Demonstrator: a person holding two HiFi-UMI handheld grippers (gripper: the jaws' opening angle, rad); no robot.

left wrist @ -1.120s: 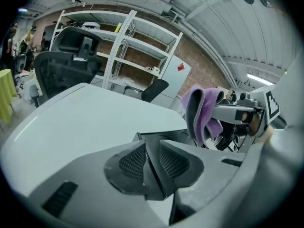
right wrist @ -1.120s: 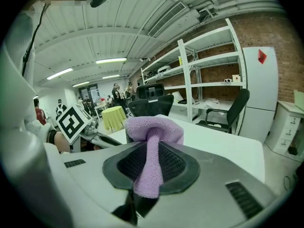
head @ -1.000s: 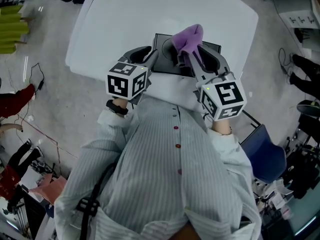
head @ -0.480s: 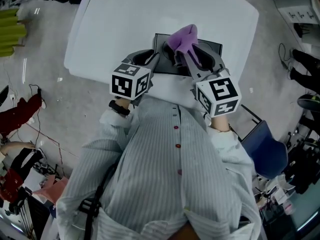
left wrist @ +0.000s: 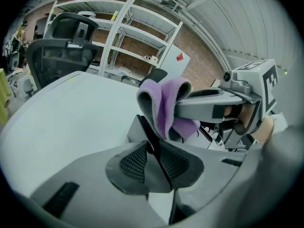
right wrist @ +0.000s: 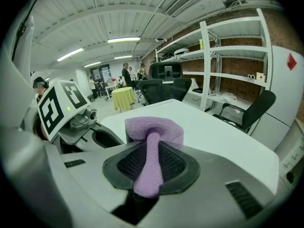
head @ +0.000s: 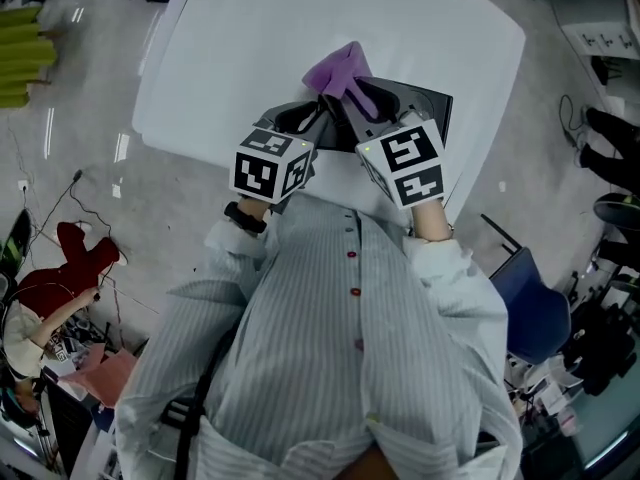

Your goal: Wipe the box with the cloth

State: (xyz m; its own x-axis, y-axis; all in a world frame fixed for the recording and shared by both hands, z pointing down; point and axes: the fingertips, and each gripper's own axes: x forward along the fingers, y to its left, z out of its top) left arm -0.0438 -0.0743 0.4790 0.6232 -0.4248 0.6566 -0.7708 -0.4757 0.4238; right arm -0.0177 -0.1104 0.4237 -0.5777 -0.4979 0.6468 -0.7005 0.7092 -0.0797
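- Two grippers: the left gripper (left wrist: 153, 151) is pinched tight on a thin wall of the box (head: 428, 103), and the right gripper (right wrist: 151, 161) is clenched on the cloth (right wrist: 153, 129)
- One purple cloth, bunched, right at the one dark box's edge
- One white table (head: 240, 48) bears the box
- Grey floor (head: 90, 168), metal shelves (left wrist: 137, 42) against a brick wall

Open tabletop (head: 250, 48) around box (head: 428, 108)
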